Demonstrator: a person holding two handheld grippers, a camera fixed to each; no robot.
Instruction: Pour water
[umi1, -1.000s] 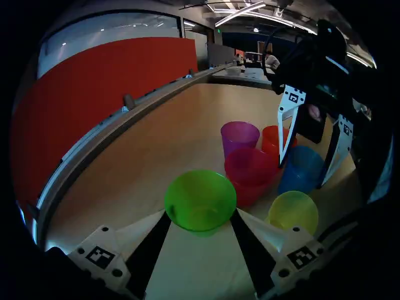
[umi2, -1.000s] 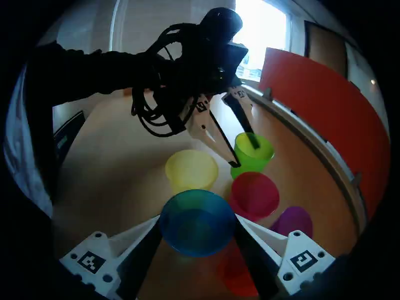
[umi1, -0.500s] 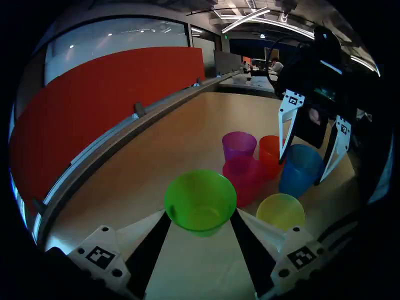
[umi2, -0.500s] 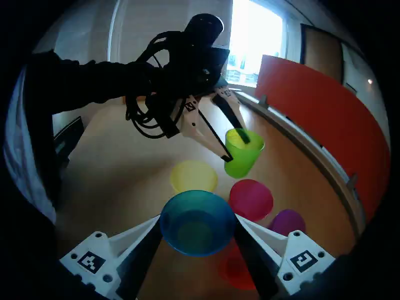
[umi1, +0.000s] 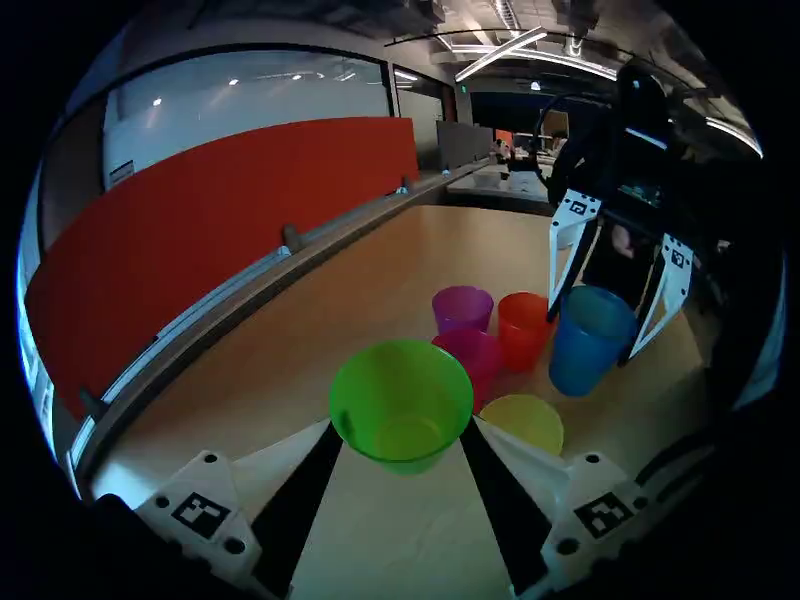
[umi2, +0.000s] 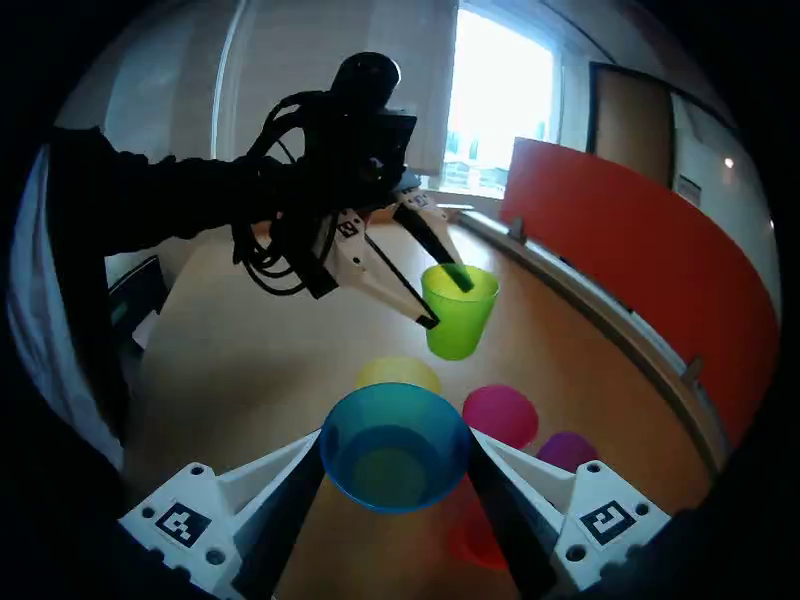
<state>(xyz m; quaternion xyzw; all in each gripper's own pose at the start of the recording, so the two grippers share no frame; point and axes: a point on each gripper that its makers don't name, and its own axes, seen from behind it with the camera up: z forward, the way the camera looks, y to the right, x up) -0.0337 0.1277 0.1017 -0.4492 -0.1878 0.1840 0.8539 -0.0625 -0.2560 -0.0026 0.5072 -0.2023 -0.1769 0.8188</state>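
your left hand-held gripper (umi1: 401, 428) is clamped on the green cup (umi1: 401, 400), 1 finger pressed to each side of it. in the right gripper view that cup hangs clear of the worktop (umi1: 400, 250), nearly upright, above the yellow cup (umi1: 523, 422). behind the yellow cup stands the pink cup (umi1: 470, 352), with the purple cup (umi1: 462, 306) and the orange cup (umi1: 522, 328) side by side just beyond it. these 4 stand close together on the worktop. to their right your right hand-held gripper (umi1: 592, 335) grips the blue cup (umi1: 590, 340), both fingers against its walls. whether either held cup has water in it cannot be told. far back, a red partition (umi1: 200, 230) runs along the worktop's edge.
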